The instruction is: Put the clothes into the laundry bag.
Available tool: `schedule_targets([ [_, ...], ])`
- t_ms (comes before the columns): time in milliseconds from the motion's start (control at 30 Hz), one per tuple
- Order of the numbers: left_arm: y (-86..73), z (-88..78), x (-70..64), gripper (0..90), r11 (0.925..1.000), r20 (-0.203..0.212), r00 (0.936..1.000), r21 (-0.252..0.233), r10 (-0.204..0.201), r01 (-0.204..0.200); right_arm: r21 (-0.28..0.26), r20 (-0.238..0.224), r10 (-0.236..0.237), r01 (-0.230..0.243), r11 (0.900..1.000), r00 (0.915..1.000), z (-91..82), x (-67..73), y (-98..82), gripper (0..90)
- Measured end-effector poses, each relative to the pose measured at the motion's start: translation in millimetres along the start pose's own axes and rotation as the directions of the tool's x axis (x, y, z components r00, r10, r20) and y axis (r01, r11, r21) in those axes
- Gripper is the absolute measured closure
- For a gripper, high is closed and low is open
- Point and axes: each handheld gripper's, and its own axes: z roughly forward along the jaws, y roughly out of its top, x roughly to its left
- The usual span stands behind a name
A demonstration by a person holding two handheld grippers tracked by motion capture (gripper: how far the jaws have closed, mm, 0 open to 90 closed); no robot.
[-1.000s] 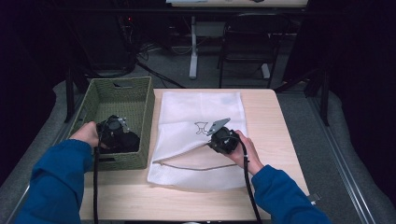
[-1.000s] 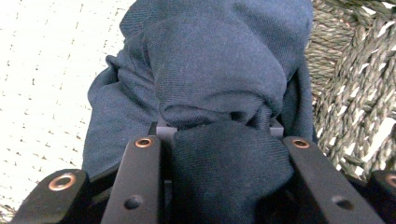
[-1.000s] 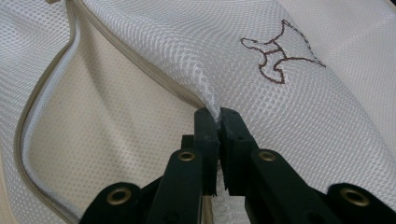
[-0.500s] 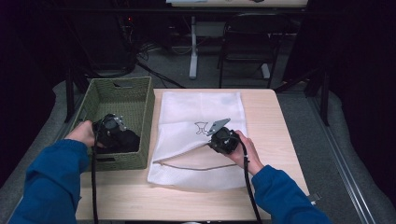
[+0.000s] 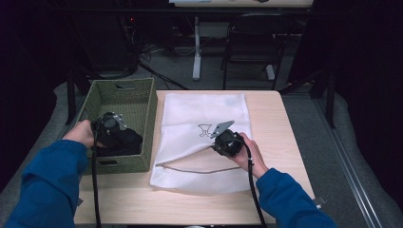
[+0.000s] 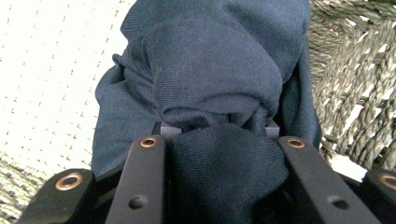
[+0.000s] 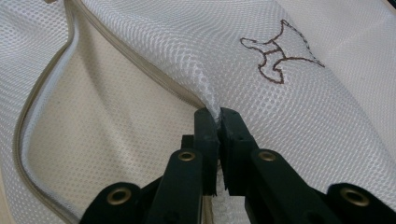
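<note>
Over at the worktop's left edge, the left gripper [image 5: 110,129] reaches down into the green woven basket [image 5: 124,96], its jaws clamped on a bundled dark navy cloth [image 6: 210,93]. Mid-worktop, the right gripper [image 7: 218,119] pinches the white mesh zip bag's [image 5: 204,109] lifted edge.

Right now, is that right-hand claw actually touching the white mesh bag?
Touching. The right gripper view shows the right gripper pinching the white mesh bag beside its zipper.

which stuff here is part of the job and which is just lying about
In use:
- dark navy cloth garment, clamped by left gripper
- white mesh zip bag, upper layer pinched by right gripper
- green woven basket

Lying about:
- black metal chair
- white desk leg
</note>
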Motion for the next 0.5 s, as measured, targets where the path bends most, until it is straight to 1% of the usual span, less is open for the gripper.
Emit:
schedule_targets([
  [67, 0.1, -1.6, -0.1, 67.7, 1.0000, -0.003, 1.0000, 0.001, 0.001, -0.001, 0.002, -0.001, 0.008, -0.008, 1.000, 1.0000, 0.1, 0.3, -0.1, 86.8],
  [100, 0.2, -2.7, -0.2, 67.7, 1.0000, -0.002, 1.0000, 0.003, 0.003, -0.003, 0.002, 0.002, -0.002, 0.002, 1.000, 1.0000, 0.2, -0.2, 0.1, 86.9],
  [167, 0.3, -3.5, -0.5, 67.7, 1.0000, 0.000, 1.0000, 0.005, 0.005, -0.005, 0.002, 0.002, -0.002, 0.002, 1.000, 1.0000, 0.3, -0.1, 0.3, 86.9],
  [233, -0.1, -5.4, -1.3, 67.8, 0.9999, -0.010, 0.9999, -0.001, 0.011, -0.011, 0.003, 0.002, -0.001, 0.001, 1.000, 1.0000, 0.7, 0.3, 0.4, 86.9],
  [367, -0.7, -8.5, -1.0, 68.0, 0.9999, -0.011, 0.9999, 0.005, 0.012, -0.012, 0.003, 0.002, 0.001, -0.001, 1.000, 1.0000, 0.6, 0.2, 0.2, 86.9],
  [500, -1.3, -13.2, -0.7, 68.2, 1.0000, -0.015, 0.9999, -0.004, 0.007, -0.007, 0.004, 0.001, 0.000, 0.000, 1.000, 1.0000, 0.8, 0.3, 0.3, 86.9],
])
